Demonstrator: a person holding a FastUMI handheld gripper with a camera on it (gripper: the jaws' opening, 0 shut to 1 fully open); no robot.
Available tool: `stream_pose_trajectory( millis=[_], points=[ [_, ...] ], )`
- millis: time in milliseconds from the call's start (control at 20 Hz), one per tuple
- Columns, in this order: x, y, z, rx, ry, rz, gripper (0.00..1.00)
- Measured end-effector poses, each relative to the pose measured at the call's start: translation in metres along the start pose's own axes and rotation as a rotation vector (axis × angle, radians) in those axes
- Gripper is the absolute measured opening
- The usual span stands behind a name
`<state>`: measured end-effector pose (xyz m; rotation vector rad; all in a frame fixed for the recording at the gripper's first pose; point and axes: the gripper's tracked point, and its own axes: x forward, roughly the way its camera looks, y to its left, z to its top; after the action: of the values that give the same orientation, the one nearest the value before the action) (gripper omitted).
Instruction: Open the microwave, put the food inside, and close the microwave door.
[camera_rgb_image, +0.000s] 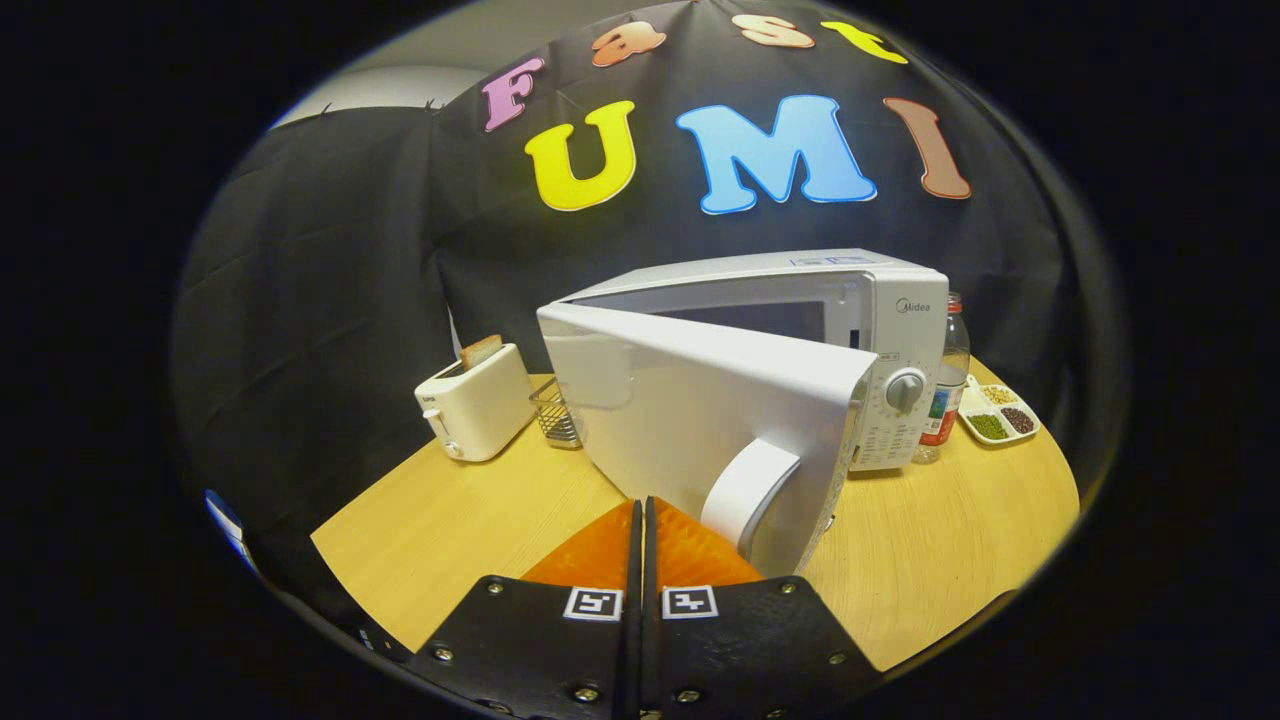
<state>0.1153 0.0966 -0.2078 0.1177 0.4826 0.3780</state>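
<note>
Microwave (880, 330) first: we see it standing toward the back of the wooden worktop (480, 520), its body white, with a round dial (905, 389) on the control panel at its right side. Its door (700, 420) is swung partly open, hinged on the left, so that the door's outer face is turned toward us and hides most of the cavity; only a dark strip of the opening shows above the door's top edge. A curved white handle (748, 492) sits low on the door's free edge, just ahead of our fingers (641, 520) and slightly to their right.

We find the fingers pressed together, tip against tip, with no gap between them and nothing held. Their tips lie close to the lower part of the door; whether they touch it we cannot tell.

Left of the microwave stands a white toaster (476, 403) with a slice of bread (481, 350) rising from its slot. Between the toaster and the door is a small wire basket (555, 412). To the right of the microwave, just beside its control panel, stands a clear bottle (948, 385) with a coloured label, and beyond it a white divided dish (998, 413) holding beans or grains in separate compartments.
</note>
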Motion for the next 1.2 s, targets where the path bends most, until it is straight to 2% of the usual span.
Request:
stream_pose_trajectory(
  millis=[550,1200],
  points=[
    [0.034,-0.054,0.041,0.015,-0.048,-0.075,0.01],
    [0.094,-0.099,0.054,0.083,-0.038,-0.166,0.01]
  ],
)
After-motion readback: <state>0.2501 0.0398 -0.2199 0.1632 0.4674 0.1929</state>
